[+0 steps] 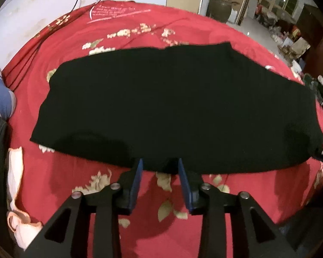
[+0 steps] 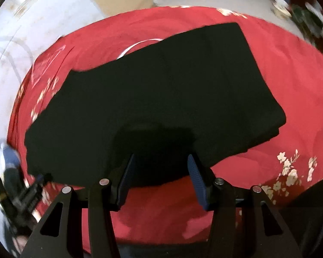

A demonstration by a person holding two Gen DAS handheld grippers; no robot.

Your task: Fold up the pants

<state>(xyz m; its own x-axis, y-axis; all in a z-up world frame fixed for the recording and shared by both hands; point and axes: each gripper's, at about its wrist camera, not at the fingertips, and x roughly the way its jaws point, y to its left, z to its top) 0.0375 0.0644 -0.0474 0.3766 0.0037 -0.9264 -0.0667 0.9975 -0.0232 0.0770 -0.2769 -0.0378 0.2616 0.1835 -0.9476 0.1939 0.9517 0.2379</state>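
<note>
Both my left gripper (image 1: pixel 160 167) and right gripper (image 2: pixel 161 164) hang open, empty, over the pants' (image 1: pixel 172 105) near edge; next, grasp it for another fold.

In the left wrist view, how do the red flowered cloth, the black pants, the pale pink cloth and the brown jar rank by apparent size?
Largest to smallest as they look:
1. red flowered cloth
2. black pants
3. pale pink cloth
4. brown jar
The jar stands far from the camera, so its true size is unsure.

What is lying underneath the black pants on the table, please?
The black pants rest flat on a red flowered cloth, which shows on every side of them. A white band runs under their far edge; whatever else lies beneath is covered.
</note>
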